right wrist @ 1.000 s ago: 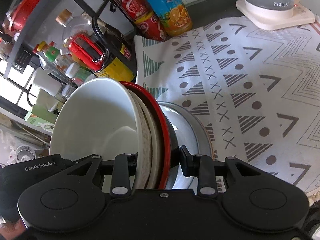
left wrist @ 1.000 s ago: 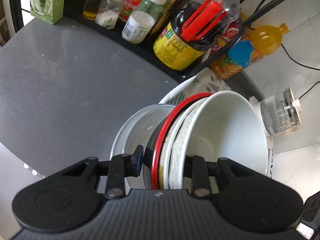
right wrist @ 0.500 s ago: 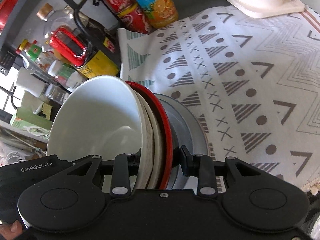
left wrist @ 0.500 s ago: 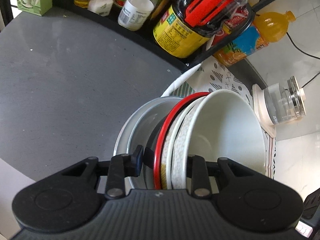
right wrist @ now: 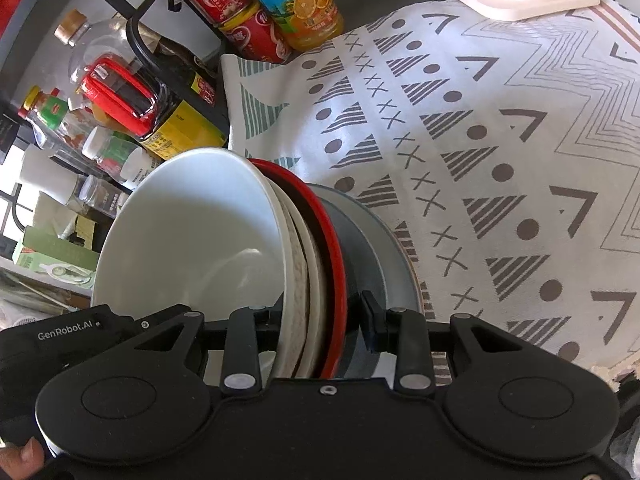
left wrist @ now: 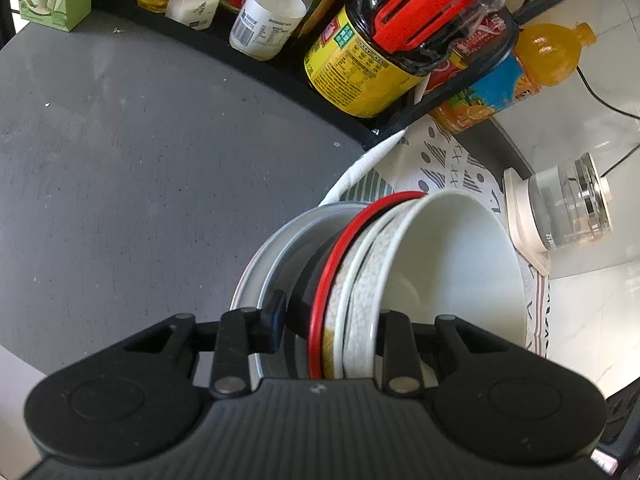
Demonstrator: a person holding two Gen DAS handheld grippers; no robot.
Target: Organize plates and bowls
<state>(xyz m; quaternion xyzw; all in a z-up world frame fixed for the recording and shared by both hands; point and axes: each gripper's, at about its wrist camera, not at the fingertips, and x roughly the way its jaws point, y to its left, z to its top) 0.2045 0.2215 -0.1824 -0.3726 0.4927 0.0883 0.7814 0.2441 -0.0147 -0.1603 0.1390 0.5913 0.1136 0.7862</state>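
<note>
A nested stack of dishes is held between both grippers: a white bowl (left wrist: 460,264) on top, speckled bowls (left wrist: 360,280), a red-rimmed black bowl (left wrist: 320,276) and a grey plate (left wrist: 256,272) at the bottom. My left gripper (left wrist: 328,320) is shut on one side of the stack's rims. My right gripper (right wrist: 320,320) is shut on the opposite side; there the white bowl (right wrist: 192,240), red rim (right wrist: 334,264) and grey plate (right wrist: 392,256) show. The stack hangs above the counter's edge of the patterned cloth (right wrist: 480,140).
A black rack (left wrist: 280,76) with bottles and jars, including a yellow-labelled jug (left wrist: 360,68), lines the back. An orange juice bottle (left wrist: 520,68) and a glass kettle (left wrist: 568,208) on a white base stand near the cloth. Dark grey counter (left wrist: 140,180) lies to the left.
Both grippers have carried the stack together a little away from the rack, over the cloth's left edge. The grip on the dishes is unchanged.
</note>
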